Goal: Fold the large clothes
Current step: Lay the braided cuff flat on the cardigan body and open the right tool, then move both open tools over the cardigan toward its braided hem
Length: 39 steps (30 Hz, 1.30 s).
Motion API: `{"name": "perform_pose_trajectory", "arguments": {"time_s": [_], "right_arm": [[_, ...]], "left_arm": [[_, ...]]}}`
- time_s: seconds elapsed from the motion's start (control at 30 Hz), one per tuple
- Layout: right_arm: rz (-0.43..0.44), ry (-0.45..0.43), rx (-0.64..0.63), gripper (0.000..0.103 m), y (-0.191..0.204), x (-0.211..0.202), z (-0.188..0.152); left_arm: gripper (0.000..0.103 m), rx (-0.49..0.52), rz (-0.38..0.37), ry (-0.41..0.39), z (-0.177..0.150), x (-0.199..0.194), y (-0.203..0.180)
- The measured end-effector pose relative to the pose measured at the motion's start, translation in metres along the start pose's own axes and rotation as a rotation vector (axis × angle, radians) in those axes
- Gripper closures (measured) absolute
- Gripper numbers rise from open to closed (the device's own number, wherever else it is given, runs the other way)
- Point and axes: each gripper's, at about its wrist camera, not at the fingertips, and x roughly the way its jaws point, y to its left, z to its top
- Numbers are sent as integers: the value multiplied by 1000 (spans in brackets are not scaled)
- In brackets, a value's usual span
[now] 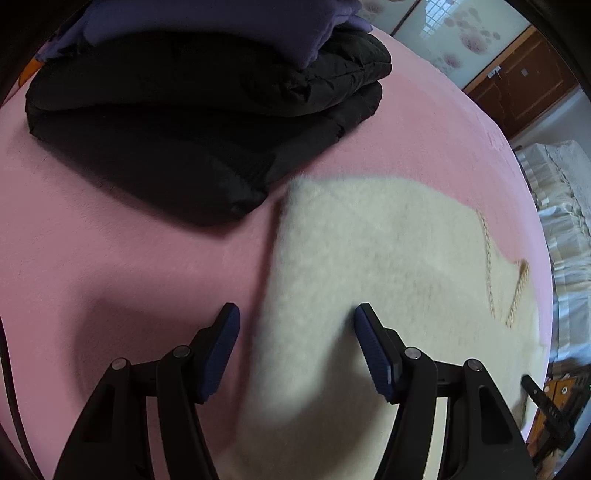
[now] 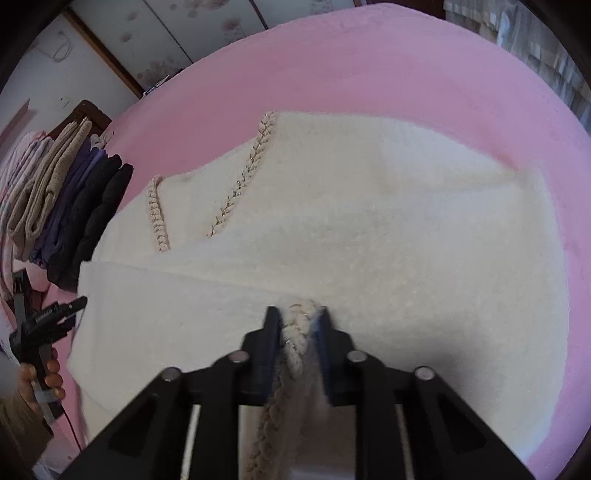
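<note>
A cream fluffy garment [image 2: 351, 221] with braided beige trim [image 2: 240, 177] lies spread on the pink bed cover [image 2: 406, 74]. My right gripper [image 2: 298, 317] is shut on a braided-trim edge of the garment, lifted over the cloth. In the left wrist view the same garment [image 1: 369, 251] lies at right. My left gripper [image 1: 295, 321] is open and empty, hovering over the garment's left edge. The left gripper also shows in the right wrist view [image 2: 48, 325], held by a hand.
A stack of folded clothes, black quilted jacket [image 1: 207, 110] under purple items [image 1: 221, 26], sits on the bed's far left. The same stack [image 2: 74, 206] shows in the right view. A wooden cabinet [image 1: 524, 85] and white bedding [image 1: 561, 206] lie beyond the bed.
</note>
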Motion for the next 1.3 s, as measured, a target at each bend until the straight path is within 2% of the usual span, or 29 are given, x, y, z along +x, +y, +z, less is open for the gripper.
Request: {"name": "perform_pose_trajectory", "arguments": {"time_s": [0.03, 0.1, 0.17, 0.27, 0.4, 0.53, 0.6, 0.67, 0.73, 0.8, 0.9, 1.1, 1.2, 1.3], "right_arm": [[-25, -27, -35, 89, 4, -5, 0], [-66, -78, -96, 89, 13, -12, 0], [-100, -124, -125, 89, 18, -15, 2], [-124, -153, -109, 89, 15, -9, 8], [-150, -143, -99, 90, 9, 9, 10], [-170, -126, -99, 89, 12, 21, 8], [-183, -108, -94, 86, 13, 16, 10], [-213, -86, -89, 81, 15, 8, 13], [-246, -102, -98, 80, 19, -5, 11], [-253, -134, -100, 80, 26, -21, 9], [-219, -184, -103, 80, 48, -45, -3], [-35, -192, -142, 80, 114, -55, -33], [44, -142, -157, 80, 138, -37, -46], [25, -59, -170, 80, 144, -6, -58]], "left_arm": [[41, 6, 5, -8, 3, 3, -3], [59, 30, 18, -44, 5, 2, -10], [78, 63, 69, -77, 5, 1, -18], [85, 95, 120, -123, 1, 0, -27], [85, 109, 160, -152, -3, 5, -31], [80, 170, 214, -151, -8, 13, -42], [69, 204, 257, -144, -6, 9, -49], [39, 211, 285, -119, -5, 5, -56], [30, 203, 276, -101, -7, -6, -60], [30, 208, 268, -88, -10, -18, -68], [30, 234, 257, -73, -24, -36, -87], [30, 244, 139, -59, -70, -55, -123], [30, 236, 117, -47, -93, -51, -128], [30, 205, 130, -4, -106, -37, -121]]}}
